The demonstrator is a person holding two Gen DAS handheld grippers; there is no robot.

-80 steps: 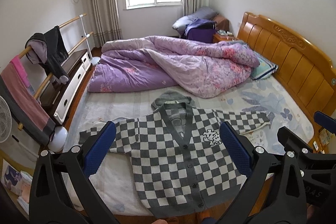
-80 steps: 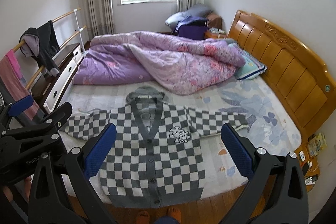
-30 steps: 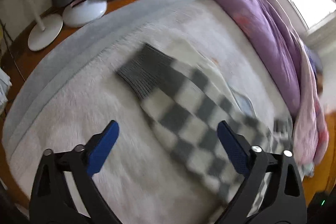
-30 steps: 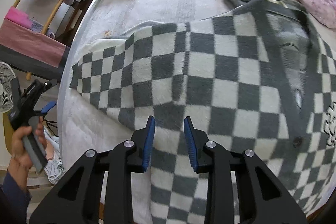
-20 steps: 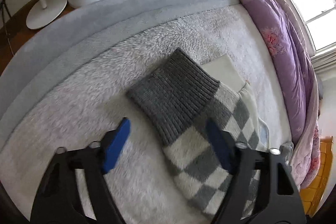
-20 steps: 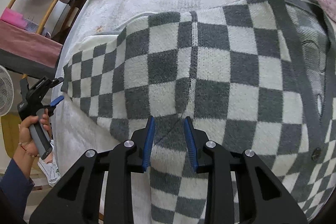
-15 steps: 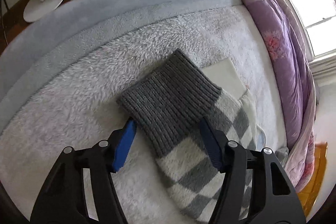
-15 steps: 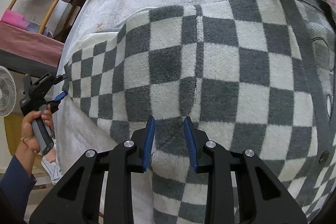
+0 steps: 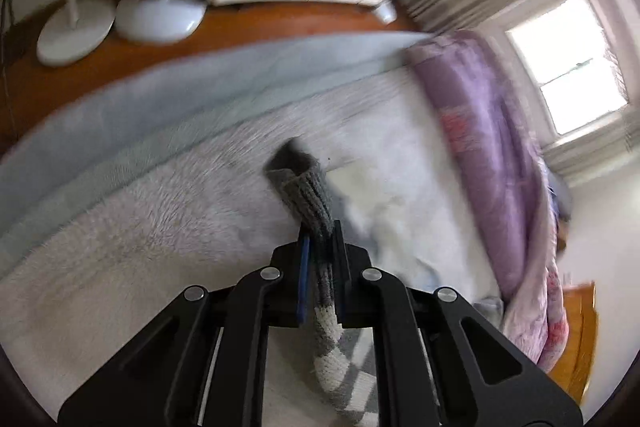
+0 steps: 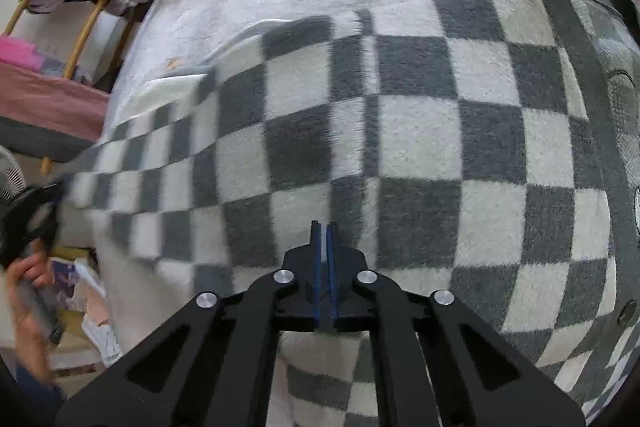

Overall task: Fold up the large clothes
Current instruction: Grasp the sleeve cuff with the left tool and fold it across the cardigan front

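The checked cardigan (image 10: 420,131) is spread front-up on the white fleece blanket (image 9: 120,235) of the bed. The ribbed grey cuff (image 9: 308,195) of one sleeve is pinched in the left gripper (image 9: 320,239); the jaws are pressed together on it, and the cuff end is seen projecting beyond the tips, clear of the blanket. The right gripper (image 10: 322,227) is held low over the cardigan body near the side seam, jaws pressed together; whether fabric is caught between them cannot be told. A purple quilt (image 9: 492,155) lies further up the bed.
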